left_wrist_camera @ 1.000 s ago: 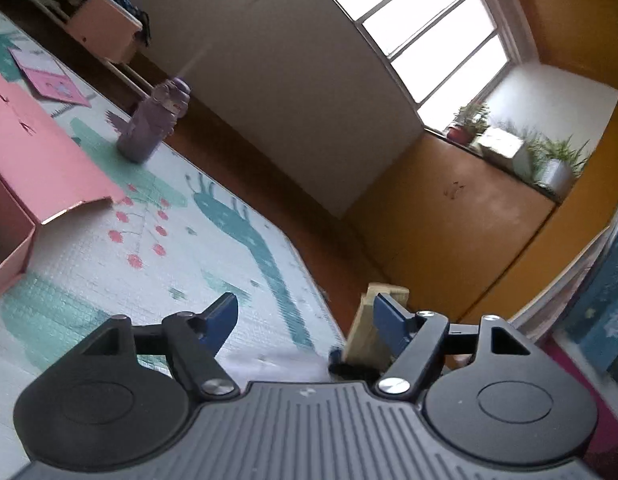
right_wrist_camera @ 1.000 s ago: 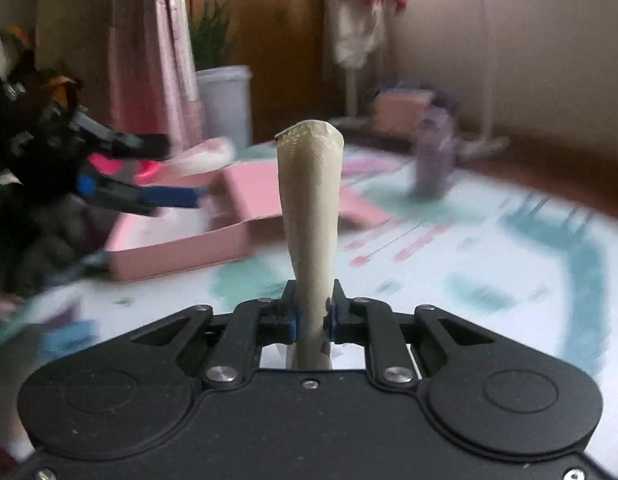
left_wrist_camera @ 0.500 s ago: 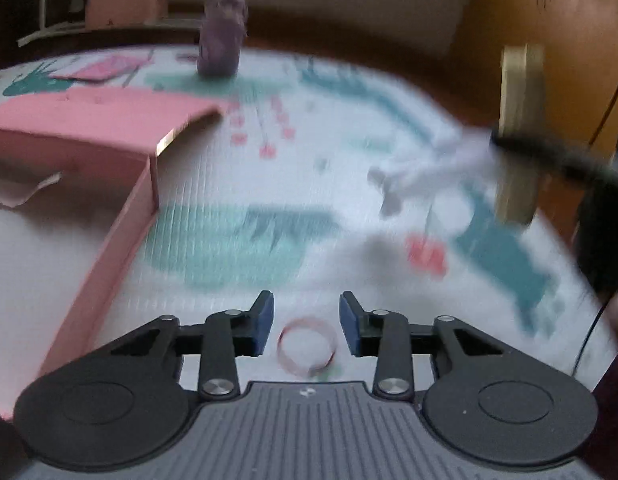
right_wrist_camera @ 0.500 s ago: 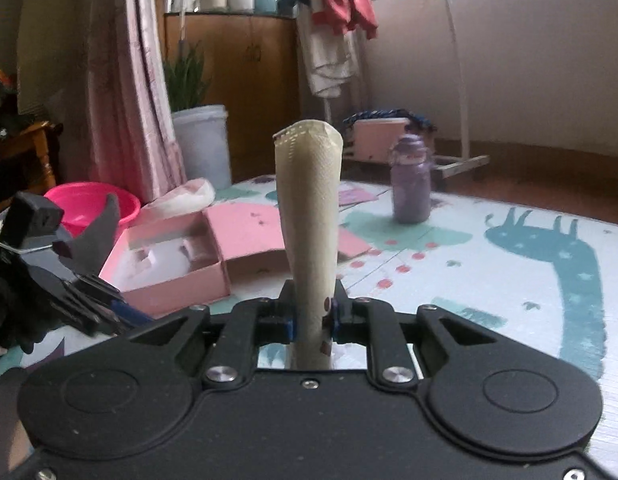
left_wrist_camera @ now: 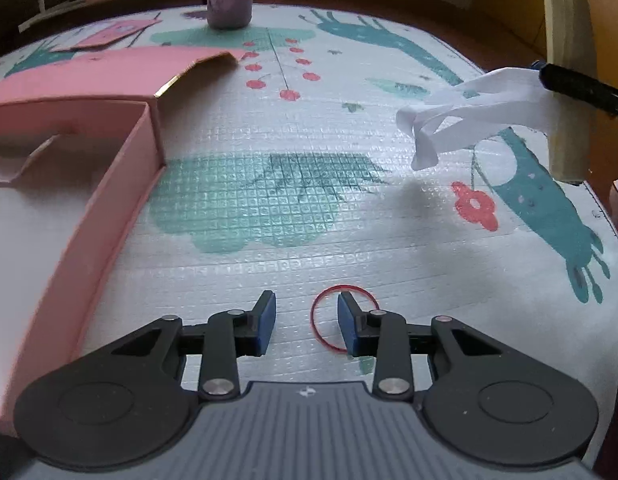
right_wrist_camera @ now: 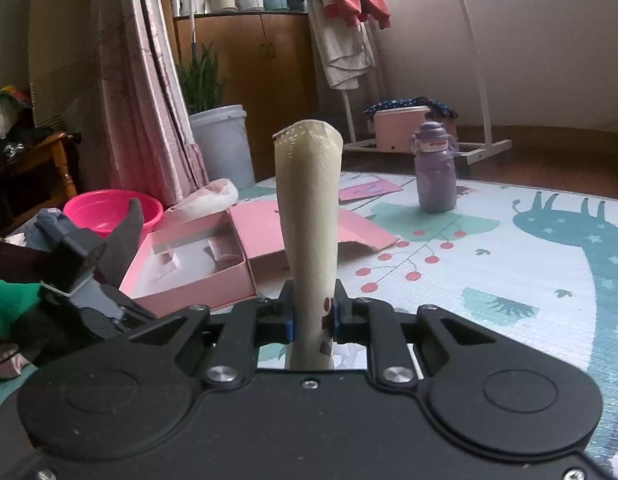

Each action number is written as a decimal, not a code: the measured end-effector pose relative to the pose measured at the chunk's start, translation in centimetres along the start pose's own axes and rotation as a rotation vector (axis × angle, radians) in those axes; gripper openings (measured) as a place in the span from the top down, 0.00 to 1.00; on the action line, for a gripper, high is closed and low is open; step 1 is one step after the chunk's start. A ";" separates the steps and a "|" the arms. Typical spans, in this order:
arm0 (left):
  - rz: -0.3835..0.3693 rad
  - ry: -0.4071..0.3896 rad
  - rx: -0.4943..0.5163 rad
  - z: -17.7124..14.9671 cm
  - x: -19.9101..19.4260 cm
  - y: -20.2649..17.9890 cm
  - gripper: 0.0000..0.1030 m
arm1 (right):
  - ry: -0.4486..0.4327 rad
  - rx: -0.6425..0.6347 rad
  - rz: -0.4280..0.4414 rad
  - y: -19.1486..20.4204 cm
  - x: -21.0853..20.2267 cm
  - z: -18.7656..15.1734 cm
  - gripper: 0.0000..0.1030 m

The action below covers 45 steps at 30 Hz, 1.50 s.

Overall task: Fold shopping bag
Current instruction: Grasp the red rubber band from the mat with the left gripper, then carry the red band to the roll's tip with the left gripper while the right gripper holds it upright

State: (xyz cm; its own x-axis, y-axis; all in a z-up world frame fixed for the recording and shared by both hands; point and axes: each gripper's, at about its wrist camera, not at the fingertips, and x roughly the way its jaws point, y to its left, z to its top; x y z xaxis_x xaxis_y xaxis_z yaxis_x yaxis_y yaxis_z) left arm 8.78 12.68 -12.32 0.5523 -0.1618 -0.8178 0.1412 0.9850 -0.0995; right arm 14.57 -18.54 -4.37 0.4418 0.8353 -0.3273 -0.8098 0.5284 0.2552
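The left gripper is pointed down at the play mat with its jaws closing, and nothing is actually pinched yet. A thin red rubber band lies flat on the mat right at the tips, but it sits off to one side: the right-hand fingertip lands on or inside the loop while the other one is well clear of it. That's the obvious risk here. If the jaws finish closing like this, they probably catch one strand at best, or just skate over it and flick the band across the mat.

The right gripper is clamped tight around the shopping bag, which is rolled into a cream-coloured tube standing upright between its pads. From the left wrist view the bag's white handles dangle loose off the roll. Those could snag or get in the way when the band goes on, and since only that one pinch holds the roll, any slack probably lets it spring open.

The open pink box sits just beside the left gripper, close enough to bump.
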 end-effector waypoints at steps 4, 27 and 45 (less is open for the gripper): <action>0.042 0.015 0.077 -0.1 0.0 -1.0 0.76 | 0.023 -0.001 0.016 0.0 0.5 -0.2 0.84; -0.006 -0.203 0.030 1.3 -5.9 -2.0 1.00 | 0.077 -0.082 0.035 0.8 0.7 -0.5 0.84; -0.295 -0.485 0.091 10.5 -15.3 -8.6 1.00 | 0.075 -0.218 0.063 3.6 0.9 -0.4 0.86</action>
State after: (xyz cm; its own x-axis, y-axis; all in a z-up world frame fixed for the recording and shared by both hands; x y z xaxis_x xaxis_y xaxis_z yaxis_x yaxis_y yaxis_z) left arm 7.74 6.03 6.99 0.7894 -0.4596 -0.4070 0.4051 0.8881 -0.2172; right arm 11.87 -15.95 -4.06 0.3645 0.8475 -0.3858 -0.9026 0.4235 0.0776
